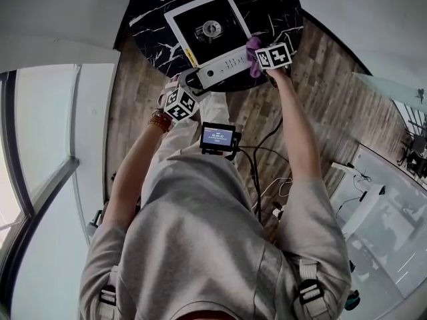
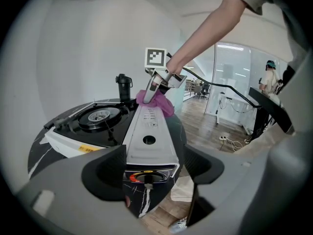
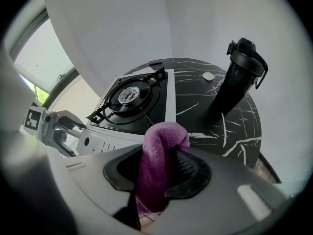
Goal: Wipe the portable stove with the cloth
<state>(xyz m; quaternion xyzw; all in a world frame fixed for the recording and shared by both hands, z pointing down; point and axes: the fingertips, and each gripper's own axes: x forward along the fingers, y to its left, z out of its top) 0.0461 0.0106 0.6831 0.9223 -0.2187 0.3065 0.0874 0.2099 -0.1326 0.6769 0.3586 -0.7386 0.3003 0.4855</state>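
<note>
Our left claw (image 2: 154, 168) clamps the portable stove (image 1: 190, 45) by its end, our right claw (image 3: 159, 173) pinches the purple cloth (image 3: 159, 148) onto the control panel (image 1: 223, 65) just ahead; we judge the burner top (image 1: 210, 29) still to wipe.

Head camera looks steeply down at the table (image 1: 147, 25); both gripper cameras face the portable stove (image 1: 208, 35) closely, from opposite ends.

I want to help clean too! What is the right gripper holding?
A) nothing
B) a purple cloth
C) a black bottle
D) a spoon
B: the right gripper is shut on the purple cloth, which sticks up between its jaws, while the bottle stands apart from it.
</note>
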